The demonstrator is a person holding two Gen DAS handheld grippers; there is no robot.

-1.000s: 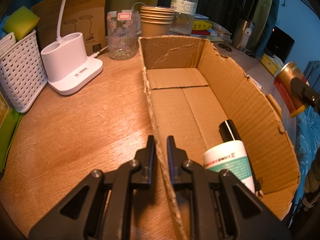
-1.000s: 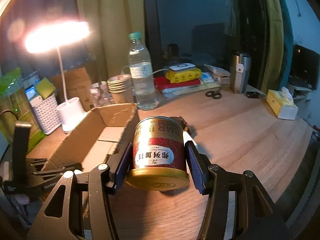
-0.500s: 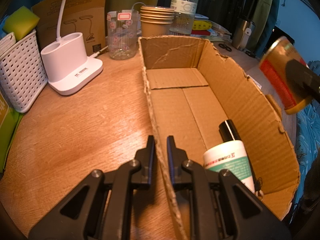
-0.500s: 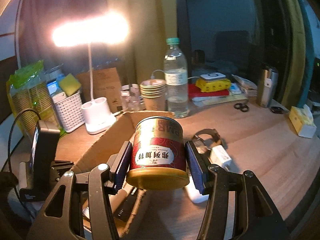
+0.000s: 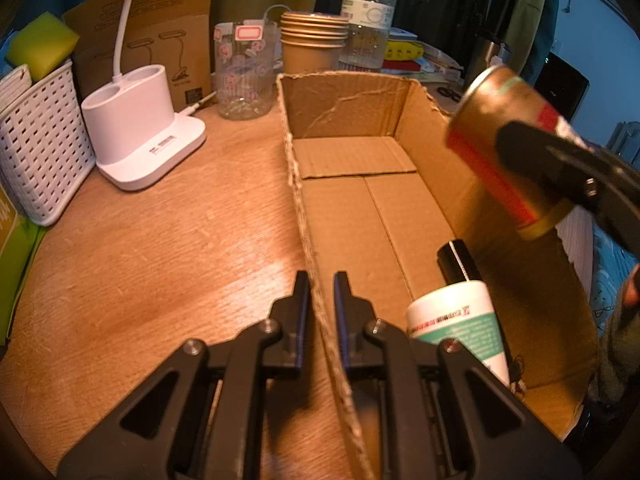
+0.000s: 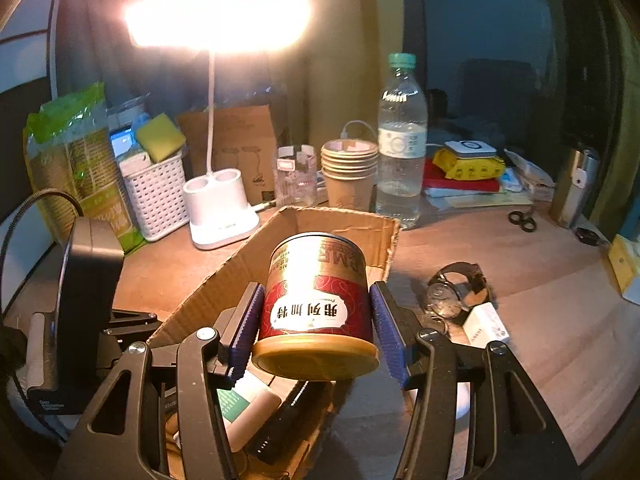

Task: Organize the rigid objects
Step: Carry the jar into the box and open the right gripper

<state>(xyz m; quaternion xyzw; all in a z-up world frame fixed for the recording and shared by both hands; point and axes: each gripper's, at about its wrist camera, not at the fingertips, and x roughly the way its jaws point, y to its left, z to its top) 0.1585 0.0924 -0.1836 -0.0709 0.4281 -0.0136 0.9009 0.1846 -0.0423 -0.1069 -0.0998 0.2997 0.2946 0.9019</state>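
Our right gripper holds the tin clamped between its blue pads, at the centre of the right view and above the box. In the left view, the tin hangs at the right edge. Our left gripper has its fingers closed on the left box wall. A tube lies inside the box, lower right.

Dim room, really only lit by a white lamp glaring over the back left of the wooden desk. Yellowish curtains hang behind the desk's back edge, with a dark window to their right.
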